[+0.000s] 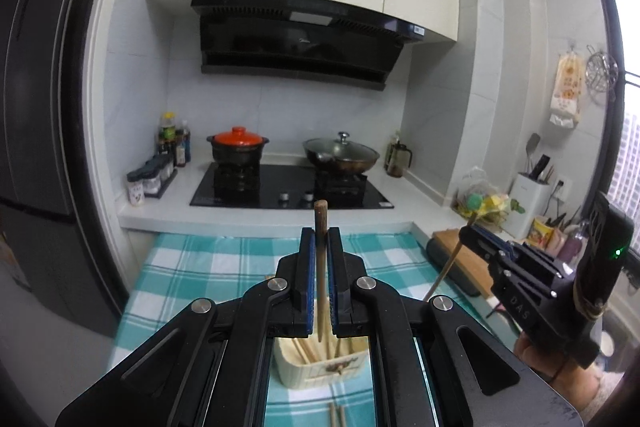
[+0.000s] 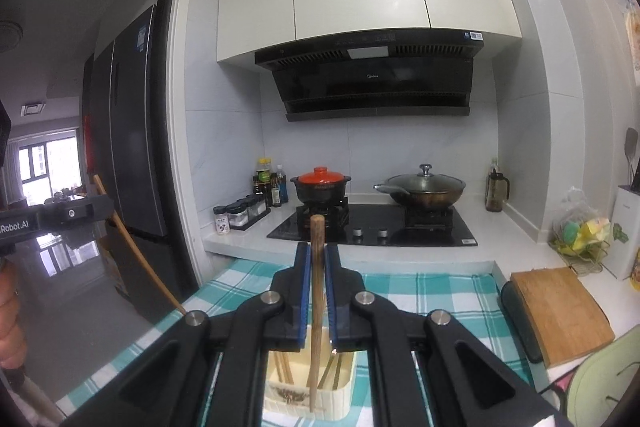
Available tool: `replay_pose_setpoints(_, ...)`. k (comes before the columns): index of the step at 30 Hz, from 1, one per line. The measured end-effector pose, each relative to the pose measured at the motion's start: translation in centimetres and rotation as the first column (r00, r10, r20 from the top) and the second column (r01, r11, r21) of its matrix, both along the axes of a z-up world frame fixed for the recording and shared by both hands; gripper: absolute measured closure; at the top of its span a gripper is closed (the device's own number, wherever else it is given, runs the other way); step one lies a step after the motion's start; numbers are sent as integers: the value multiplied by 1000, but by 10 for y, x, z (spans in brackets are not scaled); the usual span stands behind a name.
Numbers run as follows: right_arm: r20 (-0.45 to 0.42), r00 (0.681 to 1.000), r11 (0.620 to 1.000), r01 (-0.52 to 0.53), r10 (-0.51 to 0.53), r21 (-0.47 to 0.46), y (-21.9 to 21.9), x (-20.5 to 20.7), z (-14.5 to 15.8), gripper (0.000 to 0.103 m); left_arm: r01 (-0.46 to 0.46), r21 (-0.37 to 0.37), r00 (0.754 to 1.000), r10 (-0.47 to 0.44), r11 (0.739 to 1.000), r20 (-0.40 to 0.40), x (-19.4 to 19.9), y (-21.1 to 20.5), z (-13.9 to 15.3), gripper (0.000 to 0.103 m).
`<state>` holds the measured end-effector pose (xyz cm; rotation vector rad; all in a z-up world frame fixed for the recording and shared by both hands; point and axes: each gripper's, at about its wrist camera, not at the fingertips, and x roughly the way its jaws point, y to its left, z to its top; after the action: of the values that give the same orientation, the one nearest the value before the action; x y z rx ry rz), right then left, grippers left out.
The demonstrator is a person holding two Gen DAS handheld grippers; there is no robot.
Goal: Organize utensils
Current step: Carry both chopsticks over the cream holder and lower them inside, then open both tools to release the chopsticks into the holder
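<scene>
My left gripper (image 1: 320, 239) is shut on a wooden chopstick (image 1: 320, 267), held upright with its tip over a cream utensil box (image 1: 316, 367) that holds several chopsticks. My right gripper (image 2: 317, 255) is shut on another wooden chopstick (image 2: 316, 307), its tip hanging in front of the same cream box (image 2: 312, 391). In the left wrist view the right gripper (image 1: 468, 231) is at the right with its chopstick (image 1: 446, 267). In the right wrist view the left gripper (image 2: 102, 207) is at the far left with its chopstick (image 2: 136, 251). Loose chopsticks (image 1: 337, 415) lie on the cloth.
A teal checked cloth (image 1: 200, 267) covers the counter. Behind it is a black hob (image 1: 288, 187) with a red-lidded pot (image 1: 238, 147) and a lidded wok (image 1: 340, 153). A wooden cutting board (image 2: 560, 311) lies at the right. A dark fridge (image 1: 40, 107) stands at the left.
</scene>
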<state>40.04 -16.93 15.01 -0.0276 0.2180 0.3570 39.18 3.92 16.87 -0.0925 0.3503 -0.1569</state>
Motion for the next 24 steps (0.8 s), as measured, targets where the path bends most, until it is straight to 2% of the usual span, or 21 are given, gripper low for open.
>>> replay_pose_setpoints(3,18,1000,999,5,-4,-31,12,30,-7,96,-11,17,999,12,1000,-45,35,-9,-17,99)
replay_pose_setpoints(5,-14,1000,999,-7,6,-34,18,51,-21,96,-7,12,995,8,1000,-104,58,-12,-36,99)
replay_pose_setpoints(9,-165,986,998,-42,35,-41,26,97,-64,96,-2,6,970,3,1000,-242,99,-12,-81,99)
replay_pose_setpoints(12,-302,952,997,-64,49,-41,29,126,-102,96,-7,-7,945,5,1000,-327,122,-11,-113,99)
replay_pose_setpoints(15,-380,923,996,-80,58,-42,31,142,-130,96,-12,1,928,12,1000,-373,136,-13,-135,99)
replay_pose_setpoints(17,-393,917,996,-81,63,-29,30,146,-138,95,-19,15,921,23,1000,-389,140,-14,-143,98)
replay_pose_setpoints(18,-404,912,996,-84,66,-26,30,149,-141,94,-27,19,919,32,999,-393,140,-14,-145,95)
replay_pose_setpoints(19,-420,905,996,-82,67,-19,31,152,-142,94,-28,18,918,33,999,-396,139,-14,-145,82)
replay_pose_setpoints(20,-433,899,997,-78,66,-10,31,154,-143,88,-29,18,918,34,999,-395,136,-12,-144,73)
replay_pose_setpoints(21,-441,895,997,-74,65,-3,32,155,-142,69,-35,22,921,41,999,-387,131,-10,-141,55)
replay_pose_setpoints(22,-443,894,998,-68,63,3,32,157,-140,60,-43,29,927,50,999,-371,124,-7,-137,43)
replay_pose_setpoints(23,-435,898,998,-63,63,13,31,153,-137,55,-47,42,932,58,998,-356,116,-5,-133,41)
replay_pose_setpoints(24,-424,903,998,-62,64,17,30,150,-132,55,-42,58,935,60,997,-351,106,-2,-130,39)
